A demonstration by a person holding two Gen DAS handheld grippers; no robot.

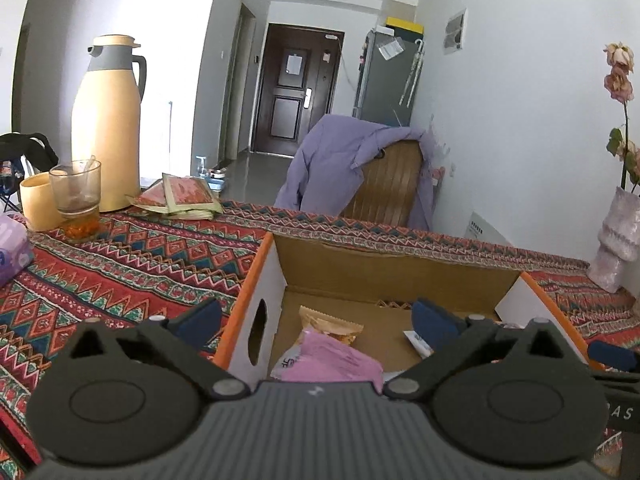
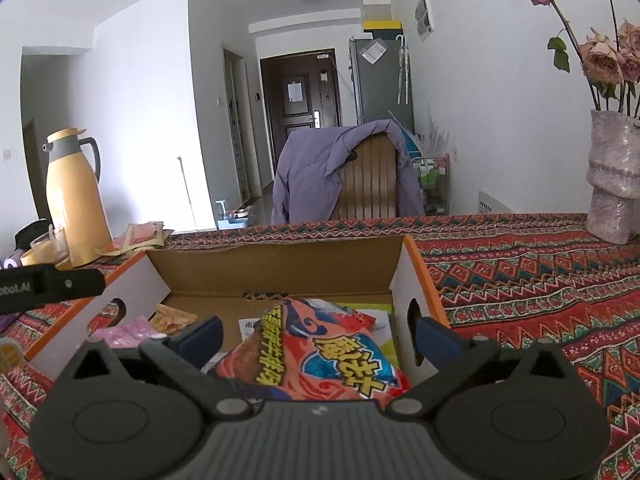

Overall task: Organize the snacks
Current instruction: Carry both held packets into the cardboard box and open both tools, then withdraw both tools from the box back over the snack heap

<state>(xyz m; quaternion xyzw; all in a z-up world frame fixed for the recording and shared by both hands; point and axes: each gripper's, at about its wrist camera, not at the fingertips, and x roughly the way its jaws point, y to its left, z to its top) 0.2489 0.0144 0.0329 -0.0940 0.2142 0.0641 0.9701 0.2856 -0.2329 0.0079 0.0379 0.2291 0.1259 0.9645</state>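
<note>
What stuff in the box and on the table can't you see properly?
- Pink packet, left wrist view: lower part hidden by the left gripper.
- Red snack bag, right wrist view: bottom hidden by the right gripper.
- White packet, left wrist view: mostly behind a gripper finger.
- Purple pack: cut by the left edge.

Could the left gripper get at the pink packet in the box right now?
Probably yes. The left gripper is open, just above the pink packet, with the cardboard box open on top. Nothing covers the packet, though an orange-brown packet lies against it.
</note>
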